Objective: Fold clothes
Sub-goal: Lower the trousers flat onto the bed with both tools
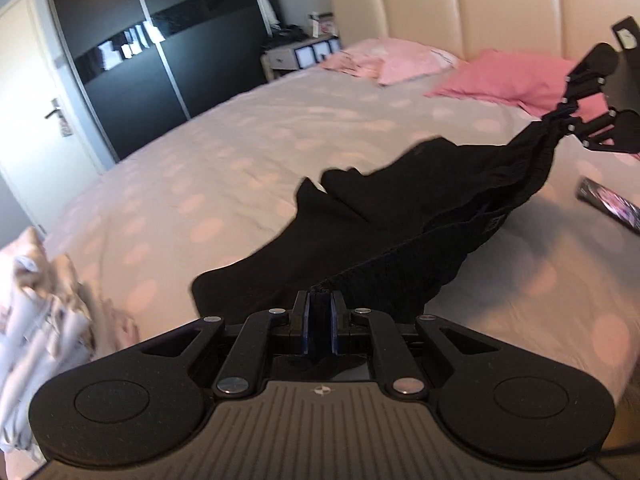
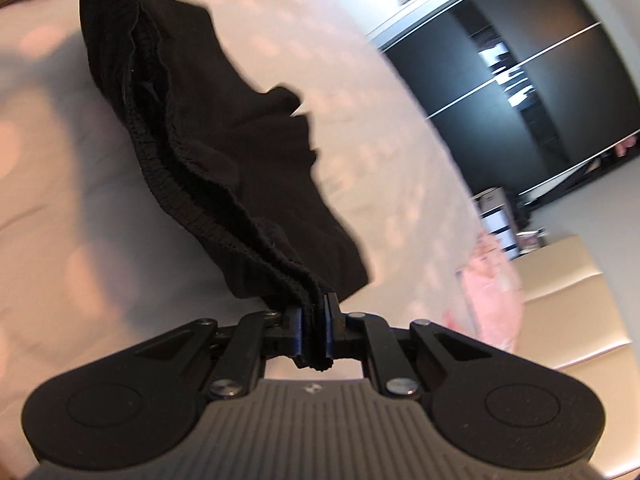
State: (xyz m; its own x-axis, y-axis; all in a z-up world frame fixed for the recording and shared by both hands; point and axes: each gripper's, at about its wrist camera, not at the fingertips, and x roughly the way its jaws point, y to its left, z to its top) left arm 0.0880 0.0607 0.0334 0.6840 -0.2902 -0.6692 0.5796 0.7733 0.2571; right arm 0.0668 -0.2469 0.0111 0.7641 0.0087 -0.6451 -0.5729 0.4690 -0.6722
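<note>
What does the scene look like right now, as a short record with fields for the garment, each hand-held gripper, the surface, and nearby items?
garment: black garment, elastic waistband stretched between both grippers, the rest draped on the bed
left hand-held gripper: shut on one waistband end
right hand-held gripper: shut on the other end
surface: bed with a dotted pale cover
nearby: pink pillows, pile of light clothes, dark wardrobe

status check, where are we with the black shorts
Left gripper and right gripper both shut on the black shorts, one at each waistband end. Shorts stretched between them above the bed. Dark flat object lies nearby on the bed.
</note>
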